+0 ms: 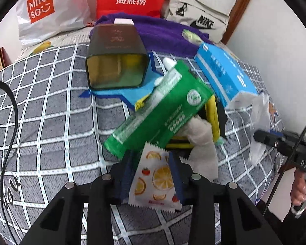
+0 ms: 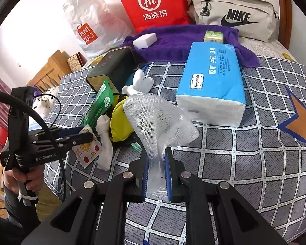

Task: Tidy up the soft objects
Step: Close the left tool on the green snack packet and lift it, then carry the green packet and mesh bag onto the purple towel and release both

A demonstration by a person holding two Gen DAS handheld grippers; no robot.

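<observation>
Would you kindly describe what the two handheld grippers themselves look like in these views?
Both are matte black plastic with angular, ribbed frames, silver round bolts and blue finger pads. The left gripper bears white "GenRobot.AI" lettering and trails a black cable; its pistol handle carries a white tie. The right gripper reads "DAS".

The fruit-print sachet (image 1: 156,178) is white with serrated edges and stands upright, clamped between the pads of my left hand-held gripper (image 1: 153,175). The white foam net sleeve (image 2: 159,120) is pinched at its narrow end in my right hand-held gripper (image 2: 156,173) and flares upward. The green wet-wipe pack (image 1: 159,104) leans tilted on the yellow plush toy (image 2: 120,120). The blue tissue pack (image 2: 212,81) lies flat on the bed (image 2: 255,143).
</observation>
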